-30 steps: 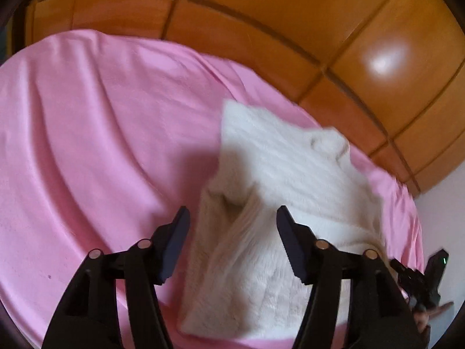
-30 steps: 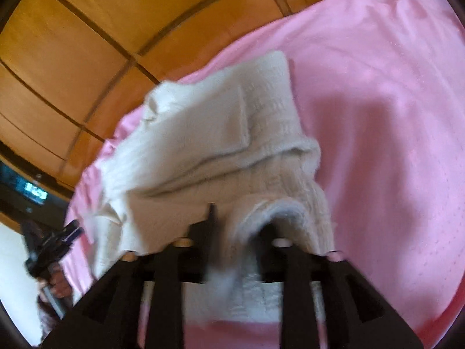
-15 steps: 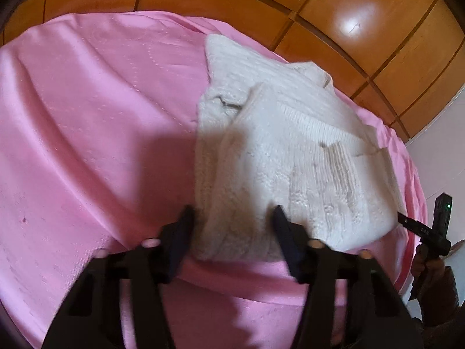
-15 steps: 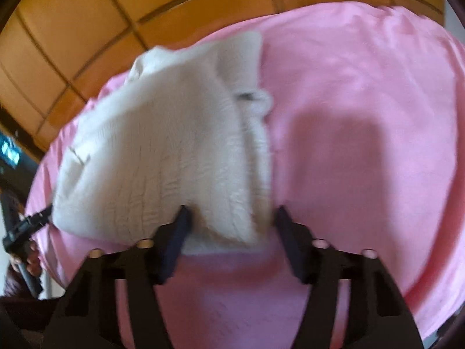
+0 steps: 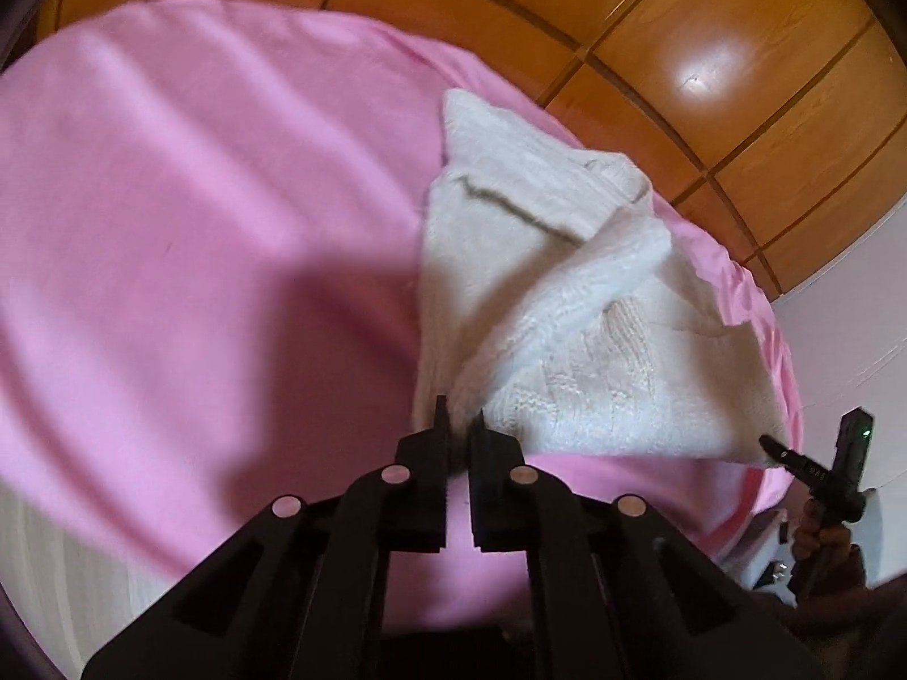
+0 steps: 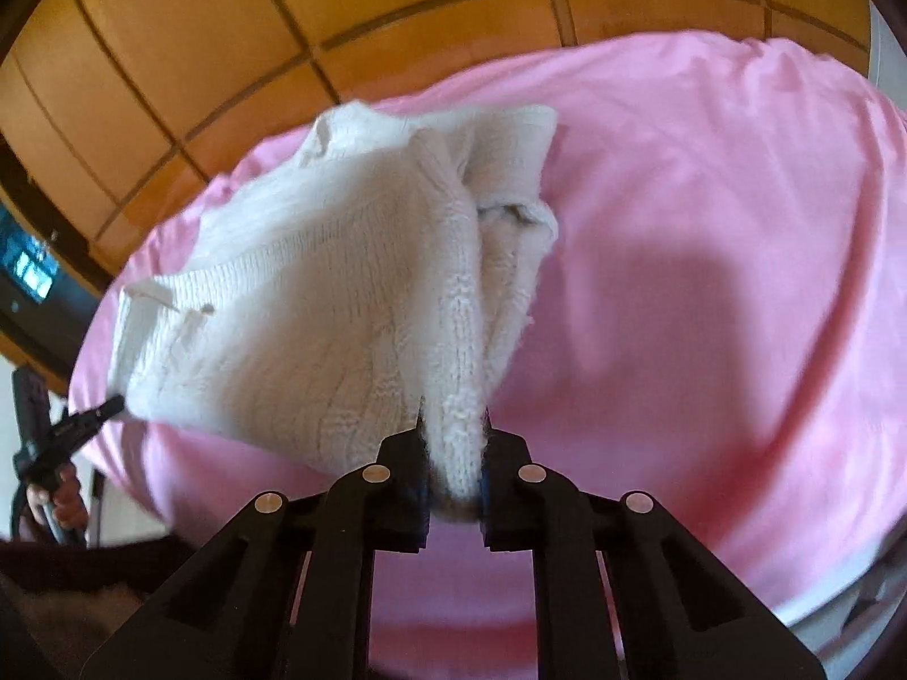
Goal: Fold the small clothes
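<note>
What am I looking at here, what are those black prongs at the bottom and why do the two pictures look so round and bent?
No robot arm here: a person holds a two-finger gripper in each hand. Each gripper carries a fisheye camera looking forward along its fingers, which bends the pictures round. One picture comes from the left gripper, the other from the right gripper, so the black prongs are the gripper fingers themselves.

On the surface lies a pink sheet and on it a white knitted sweater, partly folded. Behind is orange wooden panelling.

The left gripper is shut on a corner of the sweater's near edge. The right gripper's jaws are closing on the other end of that edge, with a thick bunch of knit between them. Each camera also glimpses the other gripper off to the side.
</note>
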Tool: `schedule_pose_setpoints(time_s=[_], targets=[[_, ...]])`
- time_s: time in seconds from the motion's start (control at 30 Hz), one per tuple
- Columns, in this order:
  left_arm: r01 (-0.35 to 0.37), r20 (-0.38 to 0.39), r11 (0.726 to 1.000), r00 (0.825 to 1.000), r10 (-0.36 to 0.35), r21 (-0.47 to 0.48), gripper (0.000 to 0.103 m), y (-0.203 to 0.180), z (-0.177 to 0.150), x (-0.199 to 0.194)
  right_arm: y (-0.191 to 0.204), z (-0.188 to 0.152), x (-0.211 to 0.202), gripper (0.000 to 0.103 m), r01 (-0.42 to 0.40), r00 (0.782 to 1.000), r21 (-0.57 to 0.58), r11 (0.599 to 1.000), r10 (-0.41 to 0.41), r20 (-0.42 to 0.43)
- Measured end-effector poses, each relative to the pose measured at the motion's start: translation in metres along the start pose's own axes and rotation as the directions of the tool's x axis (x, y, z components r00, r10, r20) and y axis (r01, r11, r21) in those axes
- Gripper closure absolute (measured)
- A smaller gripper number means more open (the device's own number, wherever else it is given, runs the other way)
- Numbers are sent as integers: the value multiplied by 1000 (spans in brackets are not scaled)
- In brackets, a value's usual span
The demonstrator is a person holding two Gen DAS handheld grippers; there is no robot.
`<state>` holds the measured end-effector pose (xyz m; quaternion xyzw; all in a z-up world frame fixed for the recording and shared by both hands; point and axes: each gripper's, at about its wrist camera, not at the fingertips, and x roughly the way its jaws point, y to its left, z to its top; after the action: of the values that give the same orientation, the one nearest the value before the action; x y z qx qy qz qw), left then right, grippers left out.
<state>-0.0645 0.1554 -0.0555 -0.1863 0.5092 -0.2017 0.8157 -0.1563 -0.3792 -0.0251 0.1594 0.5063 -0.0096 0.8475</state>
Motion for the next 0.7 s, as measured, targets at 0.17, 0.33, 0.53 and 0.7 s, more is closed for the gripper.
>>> schedule_pose_setpoints(time_s=[0.17, 0.33, 0.53, 0.7], targets=[[-35, -49, 999, 998, 36, 36, 95, -4, -29, -12, -16, -29, 2, 92, 6, 996, 22, 1000, -4, -86], [-73, 78, 994, 995, 67, 83, 51, -14, -1, -31, -15, -9, -7, 66, 37, 999, -2, 999, -37, -19], [-109, 103, 939, 992, 80, 325, 42, -59, 25, -8, 2, 35, 2, 55, 86, 993, -81, 993, -79, 89], [-111, 29, 887, 994, 110, 449, 41, -82, 32, 34, 17, 64, 37, 55, 140, 988, -153, 978, -127, 90]])
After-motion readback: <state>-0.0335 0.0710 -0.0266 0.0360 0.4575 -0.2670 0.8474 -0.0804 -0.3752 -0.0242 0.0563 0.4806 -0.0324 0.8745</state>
